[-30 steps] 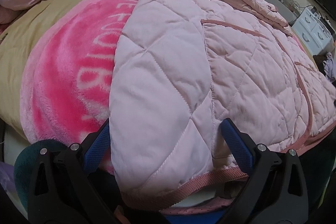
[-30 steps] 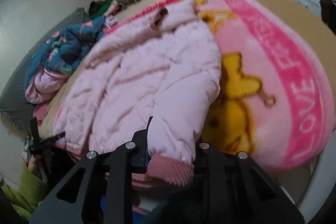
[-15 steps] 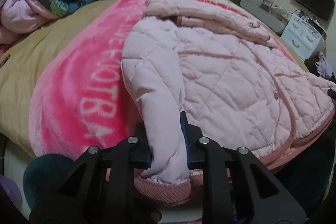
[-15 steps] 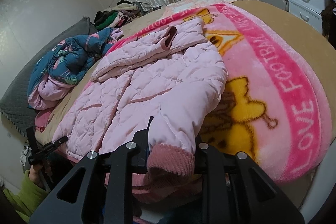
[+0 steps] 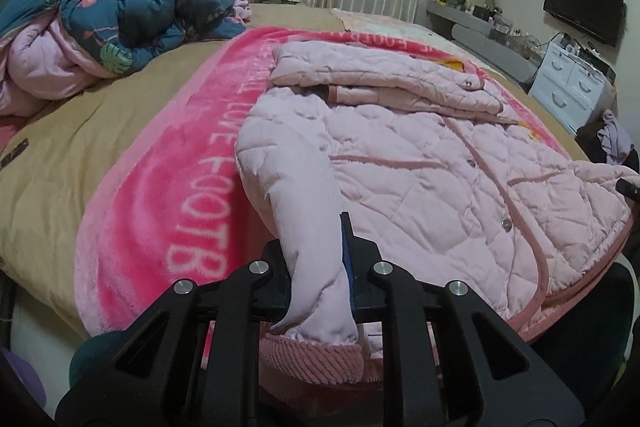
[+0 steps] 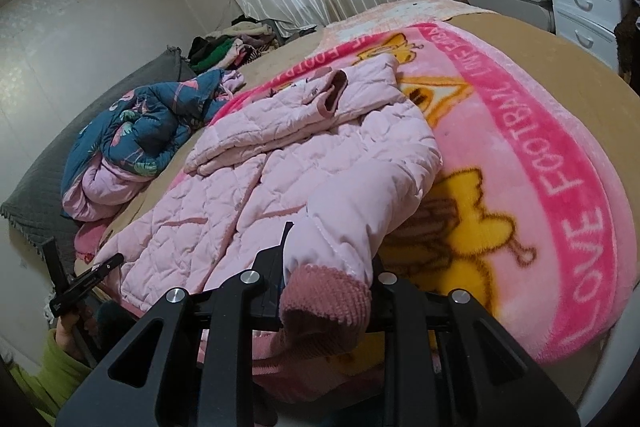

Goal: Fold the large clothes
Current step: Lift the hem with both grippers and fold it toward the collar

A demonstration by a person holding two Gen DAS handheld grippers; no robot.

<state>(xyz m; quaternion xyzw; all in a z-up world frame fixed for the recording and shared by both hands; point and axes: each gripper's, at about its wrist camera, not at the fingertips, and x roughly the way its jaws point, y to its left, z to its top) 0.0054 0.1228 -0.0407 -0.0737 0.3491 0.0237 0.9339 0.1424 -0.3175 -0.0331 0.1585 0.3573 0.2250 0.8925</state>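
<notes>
Pink quilted jacket lies front-up on the pink fleece blanket on the bed; left gripper pinches one sleeve near its ribbed cuff; right gripper pinches the other sleeve at its cuff.

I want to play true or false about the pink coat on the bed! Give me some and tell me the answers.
1. The left gripper is shut on a sleeve of the pink coat. True.
2. The right gripper is open and holds nothing. False: it is shut on the coat's other sleeve, by the ribbed cuff.
3. The coat lies on a green blanket. False: the blanket is pink with white letters.
4. A dark blue flowered quilt is bunched up beyond the coat. True.
</notes>
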